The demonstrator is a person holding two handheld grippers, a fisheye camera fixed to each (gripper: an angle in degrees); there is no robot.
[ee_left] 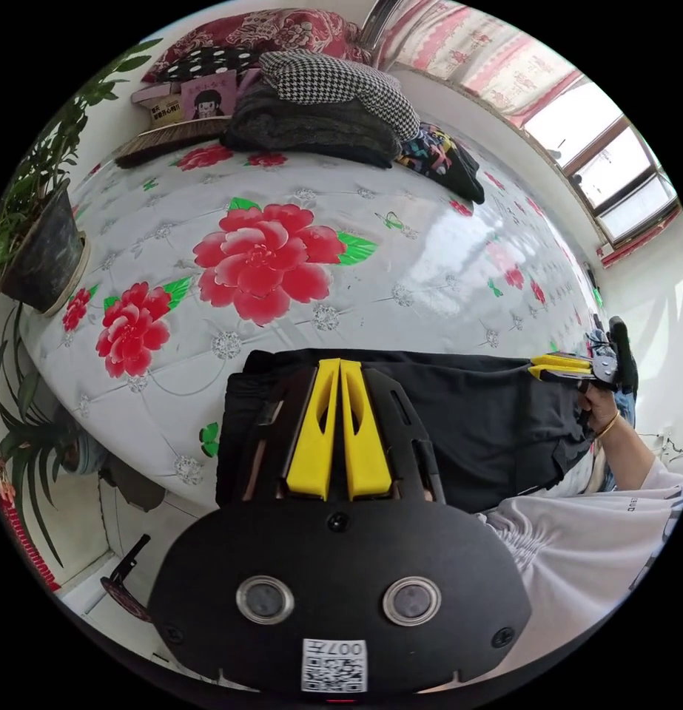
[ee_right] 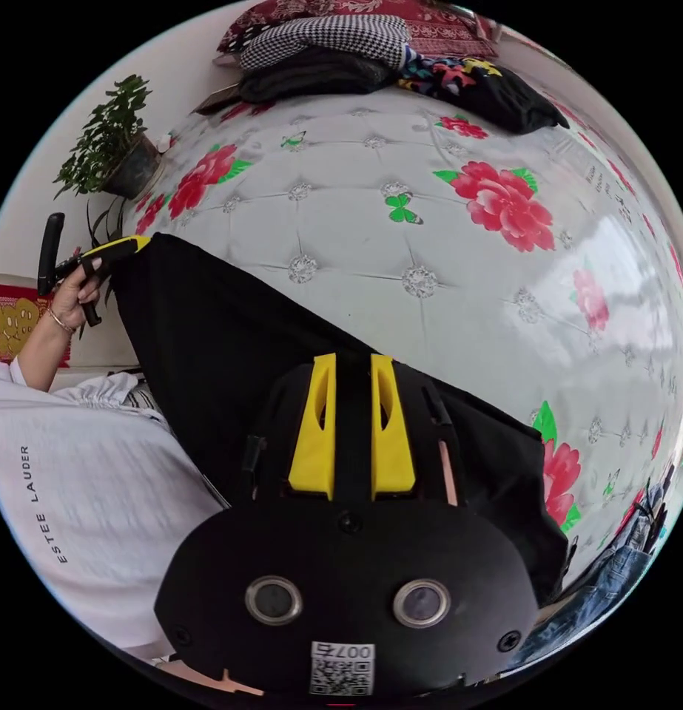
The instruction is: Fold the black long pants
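Black pants (ee_left: 467,421) (yellow claws); red-flowered white bedcover (ee_left: 400,244).

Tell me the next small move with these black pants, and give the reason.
Probably carry both held corners forward over the bed and lay that edge down. The left gripper and right gripper each appear shut on the black pants, stretched between them at the near edge, with the cloth hanging toward the person.

The left gripper (ee_left: 340,370), black-bodied with yellow jaws, has its jaws pressed nearly together, a thin edge of the black long pants (ee_left: 459,429) caught between them. The right gripper (ee_right: 354,366) has its yellow jaws a little apart, dark cloth between them. In each view the other gripper shows, gripped by a hand (ee_right: 75,296) with a bare forearm in a white sleeve (ee_left: 652,488).
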